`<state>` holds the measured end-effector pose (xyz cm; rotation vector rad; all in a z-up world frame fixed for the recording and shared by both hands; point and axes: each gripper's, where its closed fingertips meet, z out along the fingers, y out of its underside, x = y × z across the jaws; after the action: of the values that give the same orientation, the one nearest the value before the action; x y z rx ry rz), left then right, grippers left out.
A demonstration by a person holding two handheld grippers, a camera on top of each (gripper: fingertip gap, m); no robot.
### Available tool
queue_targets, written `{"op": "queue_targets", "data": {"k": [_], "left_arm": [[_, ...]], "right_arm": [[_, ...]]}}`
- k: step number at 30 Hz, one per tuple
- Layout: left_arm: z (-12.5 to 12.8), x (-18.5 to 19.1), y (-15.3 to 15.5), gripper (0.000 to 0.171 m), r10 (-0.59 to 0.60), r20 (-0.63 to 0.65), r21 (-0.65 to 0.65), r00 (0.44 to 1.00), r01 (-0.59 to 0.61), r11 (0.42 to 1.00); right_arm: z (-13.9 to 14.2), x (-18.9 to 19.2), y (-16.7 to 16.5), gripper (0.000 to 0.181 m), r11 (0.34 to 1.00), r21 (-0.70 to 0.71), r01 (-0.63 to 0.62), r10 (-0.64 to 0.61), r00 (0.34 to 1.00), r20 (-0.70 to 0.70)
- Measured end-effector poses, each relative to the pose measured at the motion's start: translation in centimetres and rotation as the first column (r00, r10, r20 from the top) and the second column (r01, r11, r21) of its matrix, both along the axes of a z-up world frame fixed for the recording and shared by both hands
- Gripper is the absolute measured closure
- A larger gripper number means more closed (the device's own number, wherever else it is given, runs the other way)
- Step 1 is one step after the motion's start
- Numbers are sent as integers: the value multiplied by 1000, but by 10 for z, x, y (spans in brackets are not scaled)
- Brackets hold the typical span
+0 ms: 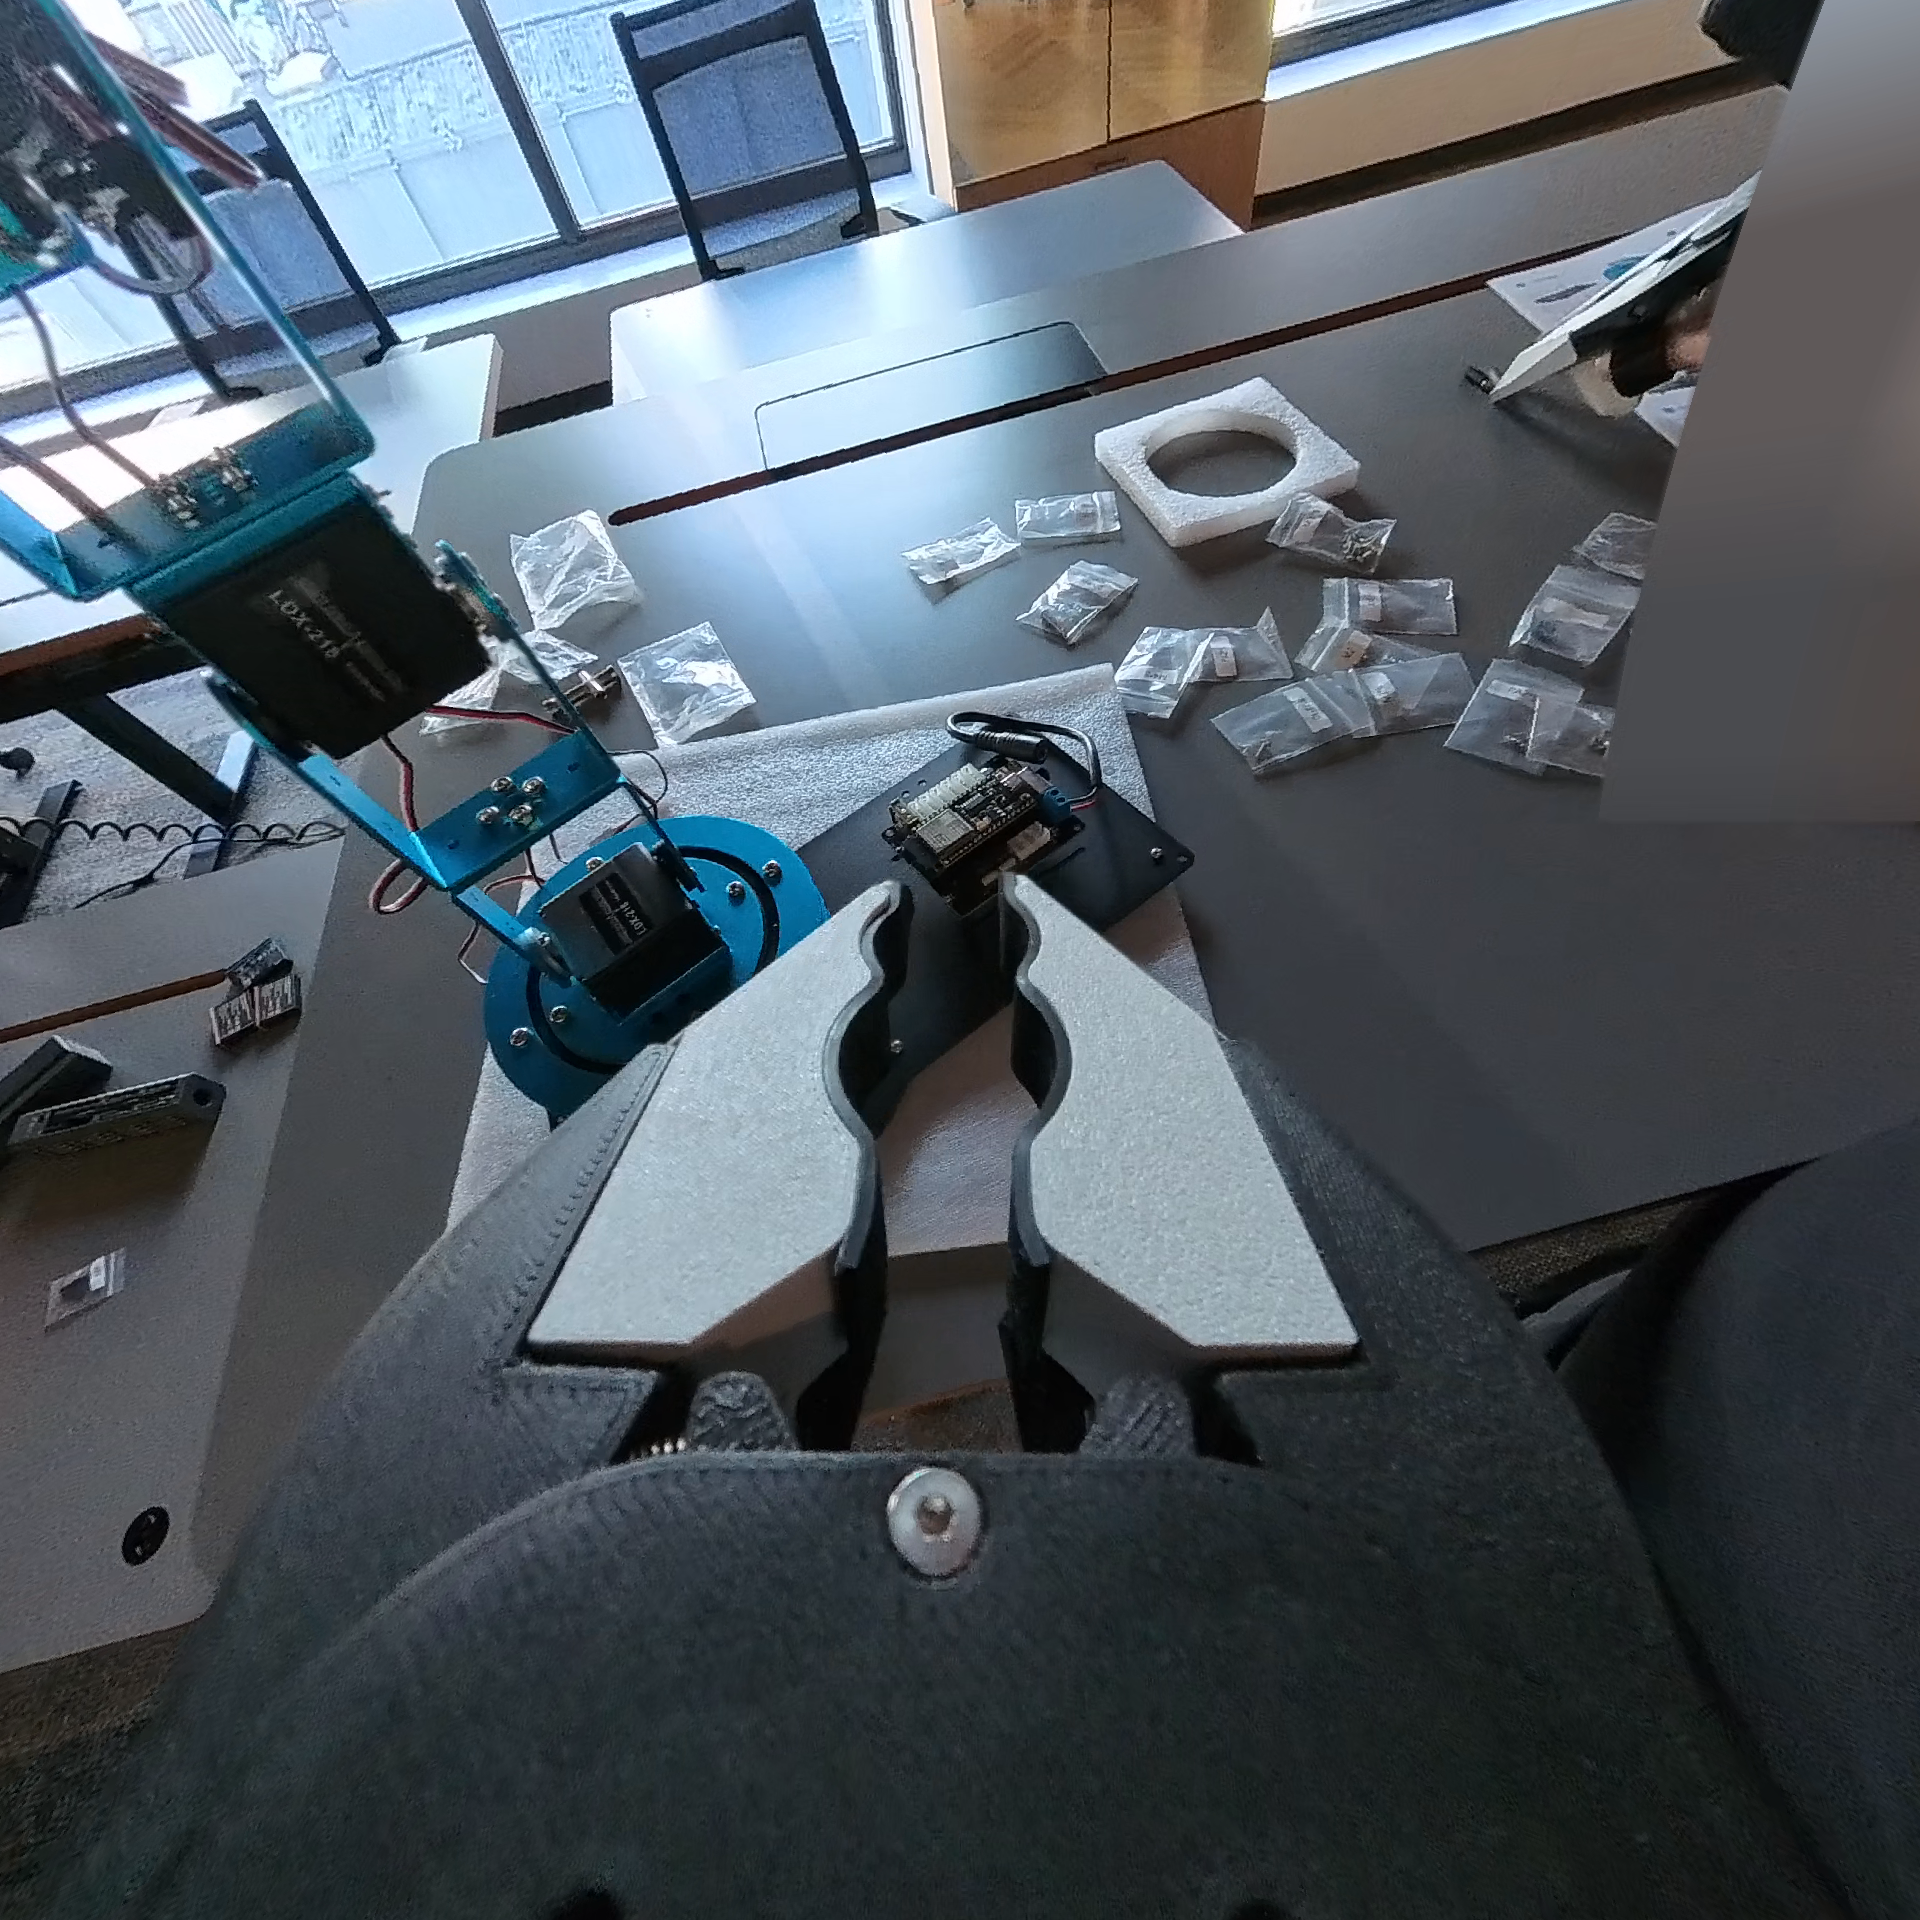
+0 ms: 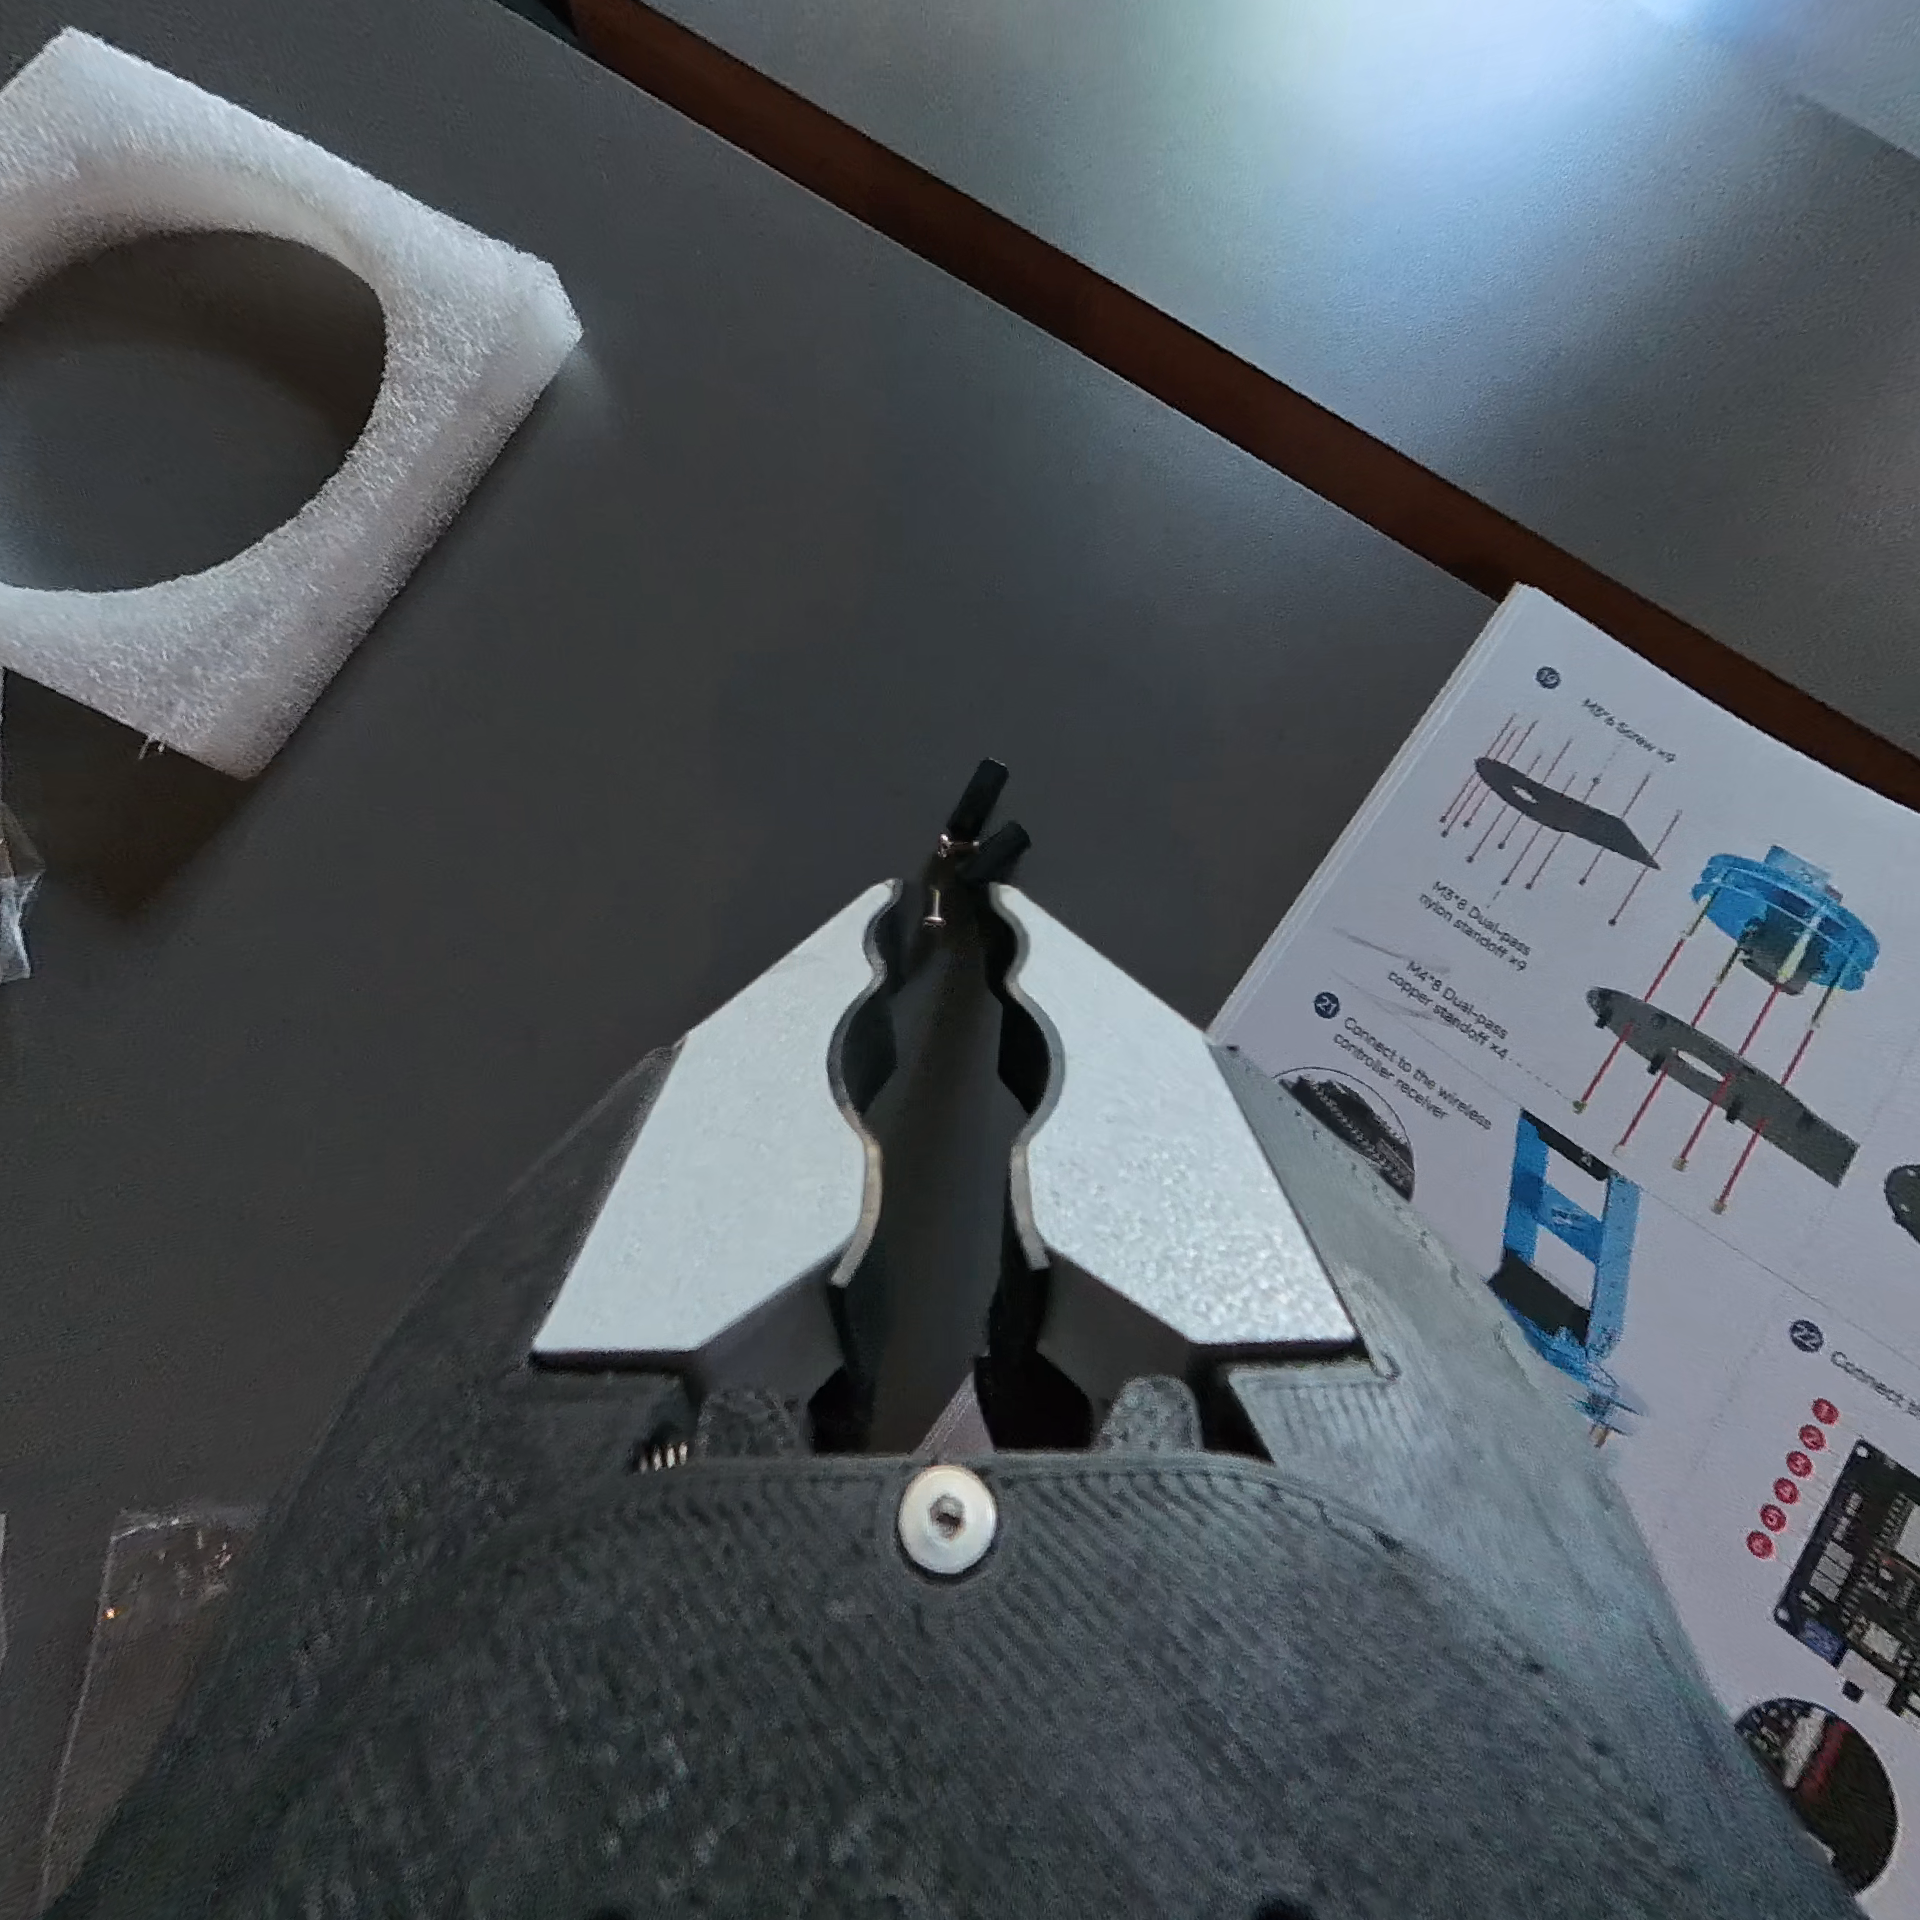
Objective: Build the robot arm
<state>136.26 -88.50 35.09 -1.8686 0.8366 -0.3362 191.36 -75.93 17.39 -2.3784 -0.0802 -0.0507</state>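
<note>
The left claw (image 1: 951, 909) hangs over a black plate (image 1: 935, 997) that lies on a white foam sheet (image 1: 831, 758). Its jaws stand narrowly apart and hold nothing. Just past its tips a circuit board (image 1: 977, 821) sits on the plate. To its left a blue round base (image 1: 665, 966) carries a servo (image 1: 634, 935) and blue brackets (image 1: 499, 821) rising up and left. Ahead and to the right, small clear bags (image 1: 1340, 675) lie scattered on the dark table (image 1: 1403, 987), with a white foam ring (image 1: 1226, 457) beyond them.

The right claw (image 2: 943, 899) has a narrow gap too, with nothing clearly gripped. Just past its tips lie two black standoffs (image 2: 987, 821) and small screws (image 2: 935, 914) on the table (image 2: 727, 571); whether the tips touch them, I cannot tell. The foam ring (image 2: 436, 416) is far to the left, and an open manual (image 2: 1662, 1039) lies close on the right.
</note>
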Motion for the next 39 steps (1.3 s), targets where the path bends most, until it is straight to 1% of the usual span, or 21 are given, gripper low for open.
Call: {"op": "queue_targets", "data": {"k": [2, 7, 12, 14, 16, 18, 20, 21, 22, 23, 25, 26, 27, 28, 30, 32, 34, 36, 39], "left_arm": [[0, -1, 1, 156, 4, 1, 0, 1000, -4, 1000], [4, -2, 0, 157, 11, 3, 12, 1000, -11, 1000], [3, 0, -1, 157, 17, 0, 9, 1000, -17, 1000], [3, 1, -2, 157, 17, 2, 8, 1000, -17, 1000], [3, 3, -2, 157, 17, 1, 8, 1000, -17, 1000], [2, 4, -3, 157, 17, 0, 5, 1000, -17, 1000], [1, 6, -4, 157, 15, 1, 3, 1000, -15, 1000], [1, 6, -4, 157, 15, 1, 3, 1000, -15, 1000], [0, 7, -5, 157, 16, -1, 3, 1000, -16, 1000], [0, 7, -5, 157, 17, -3, 2, 1000, -17, 1000], [0, 6, -6, 157, 22, -7, 0, 1000, -22, 1000], [1, 6, -7, 157, 26, -9, 0, 1000, -26, 1000], [1, 5, -7, 157, 29, -9, 0, 1000, -29, 1000], [2, 5, -8, 157, 31, -9, 1, 999, -31, 1000], [3, 5, -9, 157, 33, -15, 0, 999, -33, 999], [4, 6, -10, 157, 37, -27, 2, 999, -36, 999], [5, 6, -12, 157, 40, -35, 5, 999, -40, 999], [5, 5, -13, 158, 47, -37, 5, 998, -46, 999], [5, 3, -14, 157, 57, -39, 2, 998, -57, 998]], "right_arm": [[0, 1, 0, 178, 1000, -2, -4, 4, 1000, 19], [0, 1, -5, 179, 1000, -5, 2, -2, 1000, -14], [6, 1, -14, 179, 999, 20, -32, 33, 998, -46], [10, -5, -17, 180, 997, 36, -67, 70, 992, -101], [12, -4, -20, 180, 997, 35, -69, 74, 986, -148], [13, -11, -22, 180, 994, 43, -101, 108, 965, -238], [9, -17, -24, 180, 989, 34, -142, 146, 945, -292], [5, -18, -25, 180, 986, 23, -166, 166, 947, -275], [1, -13, -26, 179, 985, 0, -172, 167, 959, -229], [0, -14, -27, 177, 980, 1, -200, 197, 961, -193], [6, -9, -23, 158, 977, 28, -211, 213, 967, -142], [13, -8, -18, 156, 973, 63, -222, 228, 964, -135], [20, -4, -13, 157, 970, 101, -220, 232, 964, -127], [22, 5, -7, 157, 974, 111, -198, 210, 972, -102], [16, 10, 1, 156, 969, 92, -228, 235, 969, -70], [5, 8, 5, 154, 963, 51, -265, 268, 961, -67], [0, 7, 8, 154, 958, 34, -284, 285, 958, -42], [0, 5, 10, 164, 955, 39, -295, 296, 954, -38], [0, 5, 4, 166, 956, 14, -294, 295, 954, -54]]}}
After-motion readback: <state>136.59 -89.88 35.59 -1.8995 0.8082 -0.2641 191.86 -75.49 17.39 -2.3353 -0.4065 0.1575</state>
